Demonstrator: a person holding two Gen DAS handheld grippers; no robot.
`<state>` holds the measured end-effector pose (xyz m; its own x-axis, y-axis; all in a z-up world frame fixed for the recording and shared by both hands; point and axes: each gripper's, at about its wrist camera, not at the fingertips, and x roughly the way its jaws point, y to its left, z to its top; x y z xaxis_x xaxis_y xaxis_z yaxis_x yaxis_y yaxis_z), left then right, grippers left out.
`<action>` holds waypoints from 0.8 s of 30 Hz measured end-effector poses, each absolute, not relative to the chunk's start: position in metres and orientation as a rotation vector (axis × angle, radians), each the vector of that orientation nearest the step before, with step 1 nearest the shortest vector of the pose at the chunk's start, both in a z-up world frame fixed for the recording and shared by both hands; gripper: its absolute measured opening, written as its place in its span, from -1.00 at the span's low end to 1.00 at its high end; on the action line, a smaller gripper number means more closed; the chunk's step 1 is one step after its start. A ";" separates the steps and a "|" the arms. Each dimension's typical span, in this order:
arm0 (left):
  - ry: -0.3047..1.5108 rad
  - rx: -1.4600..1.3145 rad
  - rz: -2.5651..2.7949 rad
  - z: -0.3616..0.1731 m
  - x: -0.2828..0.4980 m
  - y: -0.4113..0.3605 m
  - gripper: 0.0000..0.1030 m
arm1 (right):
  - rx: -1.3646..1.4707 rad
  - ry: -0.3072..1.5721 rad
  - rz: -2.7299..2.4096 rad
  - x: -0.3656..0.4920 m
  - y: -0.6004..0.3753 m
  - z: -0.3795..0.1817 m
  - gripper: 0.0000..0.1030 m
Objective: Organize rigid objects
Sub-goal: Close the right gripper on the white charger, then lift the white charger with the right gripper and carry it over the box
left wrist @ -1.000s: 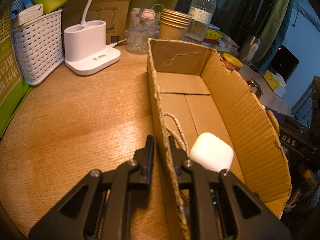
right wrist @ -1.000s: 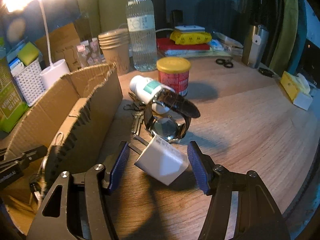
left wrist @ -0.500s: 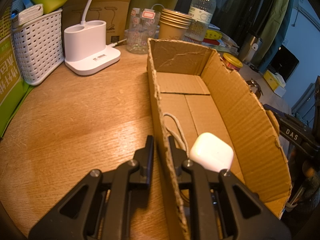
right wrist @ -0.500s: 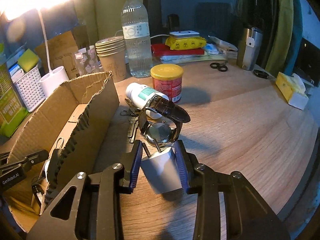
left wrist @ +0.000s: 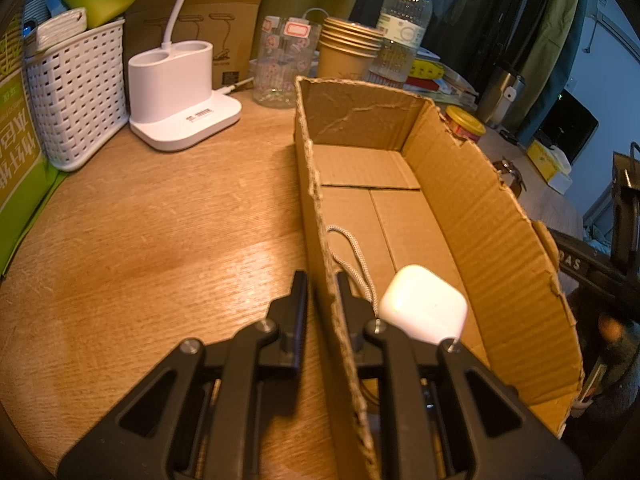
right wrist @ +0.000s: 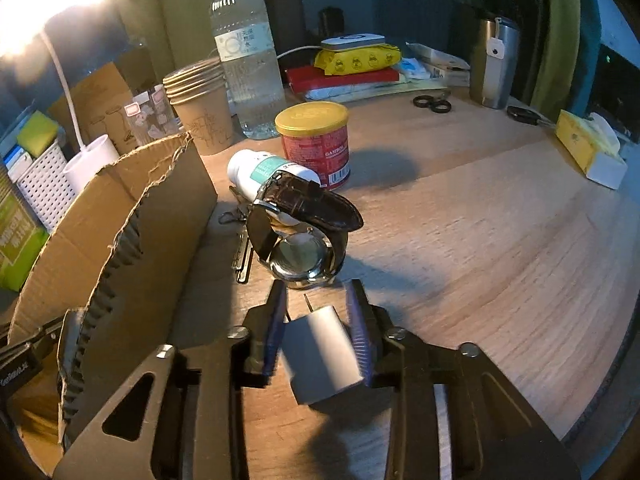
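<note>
My left gripper point(left wrist: 321, 286) is shut on the near left wall of the open cardboard box point(left wrist: 472, 216). Inside the box a white earbud case point(left wrist: 423, 303) with a grey cord point(left wrist: 352, 252) lies near my fingers. My right gripper point(right wrist: 316, 300) is shut on a white plug-in charger point(right wrist: 320, 350), held just above the table to the right of the box point(right wrist: 132, 216). Right ahead of it stand a wristwatch with a dark leather strap point(right wrist: 304, 232), a white pill bottle point(right wrist: 260, 170) on its side, keys point(right wrist: 242, 248) and a red can with a yellow lid point(right wrist: 316, 144).
Behind the box are a white lamp base point(left wrist: 180, 96), a white basket point(left wrist: 76, 92), a glass point(left wrist: 286, 64), stacked paper cups point(left wrist: 348, 48) and a water bottle point(left wrist: 402, 24). In the right wrist view, scissors point(right wrist: 432, 102), a steel tumbler point(right wrist: 494, 62) and a yellow tissue box point(right wrist: 590, 148) sit far right.
My right gripper closed on the white charger and lifted it slightly, drawing back from the watch. My left gripper kept its hold on the box wall.
</note>
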<state>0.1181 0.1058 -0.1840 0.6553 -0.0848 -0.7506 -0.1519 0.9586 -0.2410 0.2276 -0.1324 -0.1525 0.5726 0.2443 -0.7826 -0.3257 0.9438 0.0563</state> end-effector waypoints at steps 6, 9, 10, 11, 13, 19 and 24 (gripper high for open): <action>0.859 -0.295 0.039 -0.184 0.118 0.106 -0.73 | -0.145 0.915 0.359 0.219 -0.129 -0.158 0.12; 0.859 -0.295 0.039 -0.184 0.119 0.106 -0.73 | -0.177 0.918 0.346 0.218 -0.126 -0.163 0.12; 0.858 -0.295 0.039 -0.184 0.118 0.106 -0.73 | -0.180 0.920 0.347 0.218 -0.126 -0.163 0.06; 0.859 -0.295 0.038 -0.184 0.118 0.106 -0.73 | -0.187 0.917 0.344 0.217 -0.126 -0.163 -0.11; 0.859 -0.295 0.038 -0.184 0.119 0.106 -0.73 | -0.190 0.912 0.343 0.217 -0.127 -0.163 -0.19; 0.859 -0.295 0.038 -0.184 0.118 0.106 -0.73 | -0.173 0.878 0.350 0.210 -0.129 -0.154 -0.26; 0.859 -0.295 0.038 -0.184 0.118 0.106 -0.73 | -0.178 0.830 0.363 0.201 -0.125 -0.137 -0.26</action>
